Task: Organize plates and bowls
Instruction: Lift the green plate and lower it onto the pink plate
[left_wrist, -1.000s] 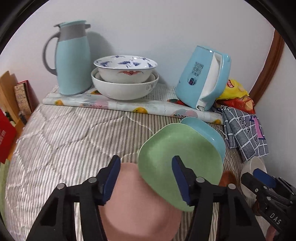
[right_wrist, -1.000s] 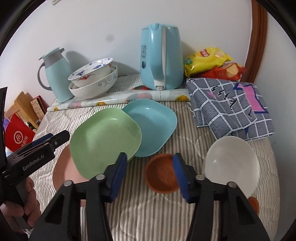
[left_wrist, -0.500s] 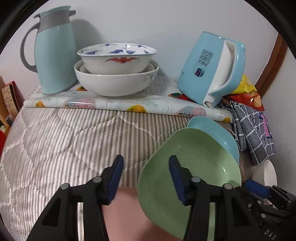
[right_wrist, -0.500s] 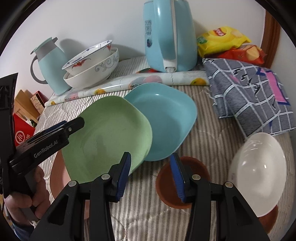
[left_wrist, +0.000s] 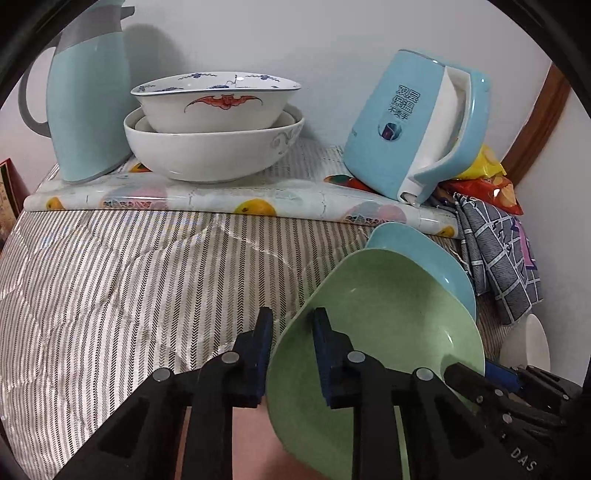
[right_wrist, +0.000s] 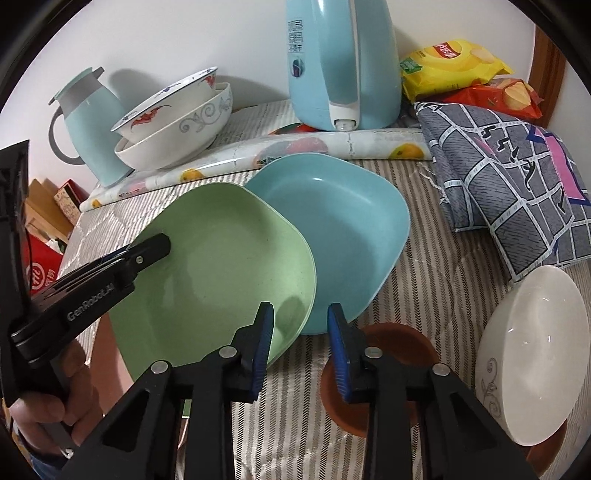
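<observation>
A green square plate (left_wrist: 388, 332) (right_wrist: 221, 266) lies tilted, overlapping a blue plate (left_wrist: 424, 254) (right_wrist: 332, 229) and a pink plate (left_wrist: 255, 443) under it. My left gripper (left_wrist: 291, 347) straddles the green plate's near rim, its jaws narrowed around the rim; contact is unclear. My right gripper (right_wrist: 301, 339) is open, with its jaws narrowed, above the green plate's right edge. A small brown dish (right_wrist: 384, 373) and a white bowl (right_wrist: 532, 354) lie to its right. Two stacked white bowls (left_wrist: 214, 129) stand at the back.
A light blue thermos jug (left_wrist: 88, 99) stands back left and a blue kettle (left_wrist: 417, 125) back right on a rolled fruit-print mat (left_wrist: 229, 199). Snack bags (right_wrist: 458, 70) and a folded checked cloth (right_wrist: 517, 184) lie at the right. Boxes (right_wrist: 40, 266) sit off the left edge.
Both grippers moved forward and their jaws narrowed. The left gripper's jaws now straddle the green plate's rim, and the plate looks more tilted.
</observation>
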